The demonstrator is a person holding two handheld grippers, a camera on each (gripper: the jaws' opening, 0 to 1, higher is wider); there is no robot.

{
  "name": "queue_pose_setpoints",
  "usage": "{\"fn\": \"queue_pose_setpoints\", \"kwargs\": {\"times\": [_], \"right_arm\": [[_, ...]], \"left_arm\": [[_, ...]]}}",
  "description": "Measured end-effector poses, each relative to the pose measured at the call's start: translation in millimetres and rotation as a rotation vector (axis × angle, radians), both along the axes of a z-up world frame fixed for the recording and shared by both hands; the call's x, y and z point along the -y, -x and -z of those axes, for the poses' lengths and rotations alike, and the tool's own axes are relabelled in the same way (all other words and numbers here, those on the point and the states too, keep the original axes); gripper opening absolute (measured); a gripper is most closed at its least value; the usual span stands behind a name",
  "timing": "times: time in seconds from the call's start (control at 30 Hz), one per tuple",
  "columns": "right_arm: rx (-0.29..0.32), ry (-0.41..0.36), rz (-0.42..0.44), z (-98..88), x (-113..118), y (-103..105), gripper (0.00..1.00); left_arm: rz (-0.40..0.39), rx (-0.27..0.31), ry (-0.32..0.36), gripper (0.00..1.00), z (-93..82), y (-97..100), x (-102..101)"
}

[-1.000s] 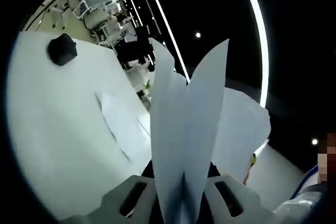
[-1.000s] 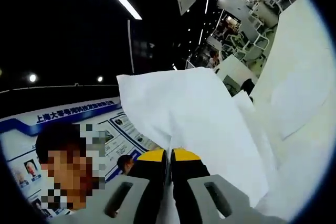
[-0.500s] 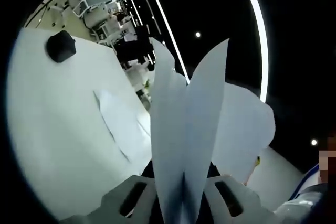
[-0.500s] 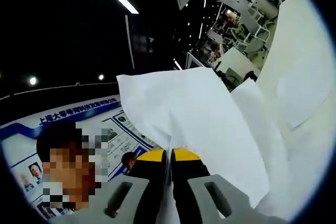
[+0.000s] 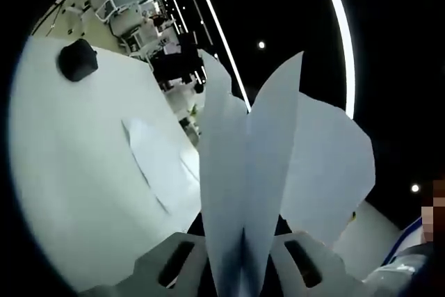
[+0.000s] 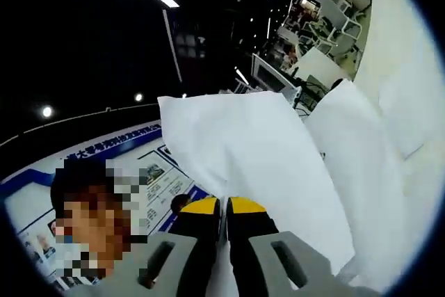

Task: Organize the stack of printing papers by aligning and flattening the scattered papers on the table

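You have the papers (image 5: 243, 193) clamped between both hand-held grippers, left (image 5: 243, 269) and right (image 6: 224, 241), lifted clear of the counter (image 5: 76, 172) ahead, likely so the edges can be squared before flattening.

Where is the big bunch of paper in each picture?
Left gripper view: the paper stack rises from between the jaws of the left gripper, up the middle of the picture.
Right gripper view: the paper stack fans up from the closed jaws of the right gripper, filling the middle.
Shared landmark: the white table, at the left in the left gripper view and at the far right in the right gripper view.
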State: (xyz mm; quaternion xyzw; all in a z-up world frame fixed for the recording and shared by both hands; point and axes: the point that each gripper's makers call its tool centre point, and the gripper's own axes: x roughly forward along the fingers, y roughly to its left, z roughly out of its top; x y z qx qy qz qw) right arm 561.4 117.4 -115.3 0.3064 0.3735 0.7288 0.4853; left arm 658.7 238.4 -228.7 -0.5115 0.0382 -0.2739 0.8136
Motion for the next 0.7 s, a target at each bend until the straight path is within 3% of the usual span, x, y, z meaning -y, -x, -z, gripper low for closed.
{"fn": "queue_pose_setpoints", "kwargs": {"times": [0.7], "right_arm": [[-0.031, 0.034, 0.043, 13.3, 0.1, -9.8, 0.01]], "left_arm": [[0.021, 0.021, 0.014, 0.06, -9.3, 4.1, 2.5]]}}
